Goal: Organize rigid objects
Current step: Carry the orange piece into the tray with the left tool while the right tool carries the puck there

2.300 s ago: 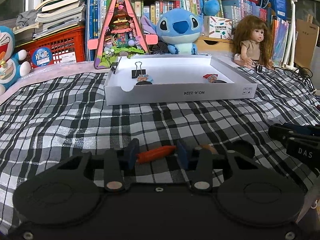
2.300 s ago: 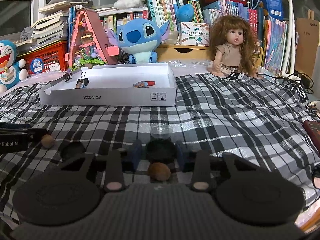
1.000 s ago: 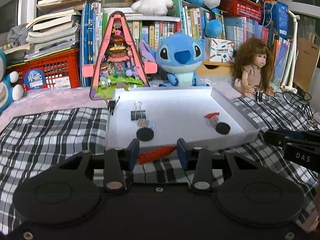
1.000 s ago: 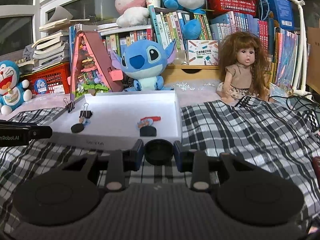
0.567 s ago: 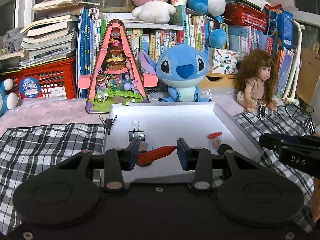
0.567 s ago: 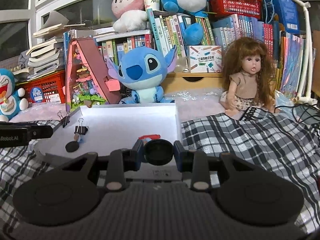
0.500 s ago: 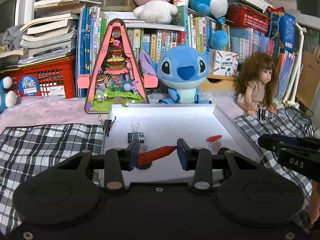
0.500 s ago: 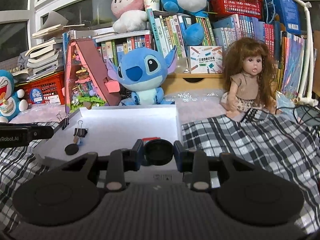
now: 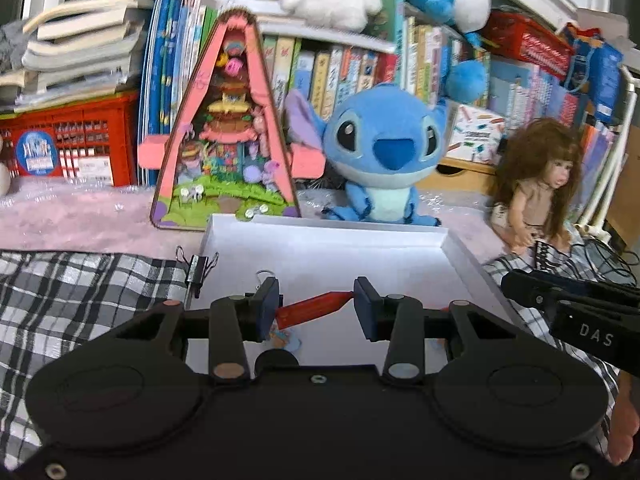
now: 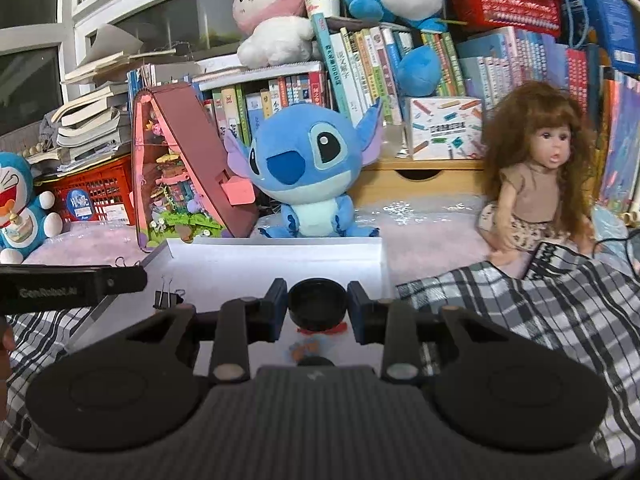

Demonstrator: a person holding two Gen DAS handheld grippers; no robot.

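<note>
Left hand-held gripper [image 9: 316, 308] clamped on red clip [image 9: 312, 309], long axis crosswise between its fingers. Right hand-held gripper [image 10: 317, 312] clamped on black cap [image 10: 317, 307]. White tray [image 9: 328, 232] directly below and ahead of both (release should land inside).

Beyond the far edge we see a Stitch plush [image 10: 310, 172], a long-haired doll [image 10: 536, 184] right, bookshelves [image 10: 400, 60] behind.
</note>
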